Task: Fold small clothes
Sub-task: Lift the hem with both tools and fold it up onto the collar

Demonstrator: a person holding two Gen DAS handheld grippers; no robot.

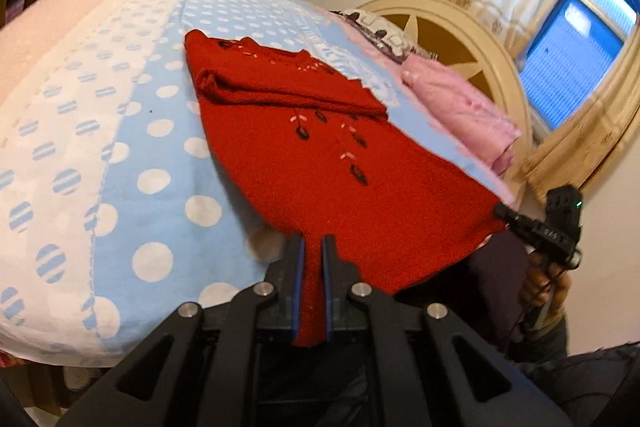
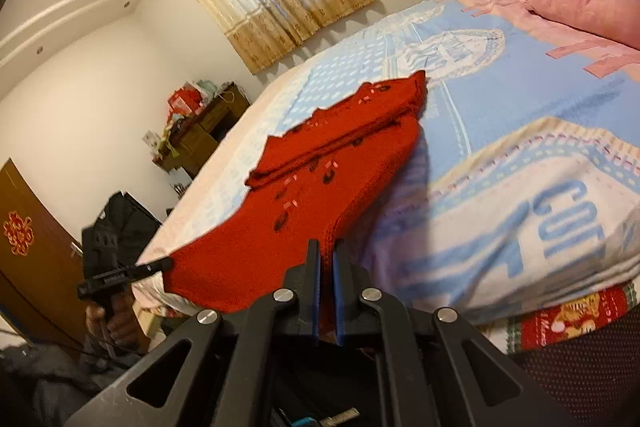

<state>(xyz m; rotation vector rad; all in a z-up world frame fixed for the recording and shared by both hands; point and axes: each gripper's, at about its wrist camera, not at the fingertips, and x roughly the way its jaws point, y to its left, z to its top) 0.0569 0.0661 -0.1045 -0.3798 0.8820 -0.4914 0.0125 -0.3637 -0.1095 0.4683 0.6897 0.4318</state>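
Bottom fold in hand: left gripper and right gripper each clamp a hem corner of the red sweater, which lies ahead on the bed. Next: carry hem forward evenly to the collar.

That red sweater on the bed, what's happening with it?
A person with a gripper in each hand is folding the red sweater on the bed. The left gripper and right gripper each pinch a bottom corner, lifting the hem. The sleeves already lie folded across the chest.
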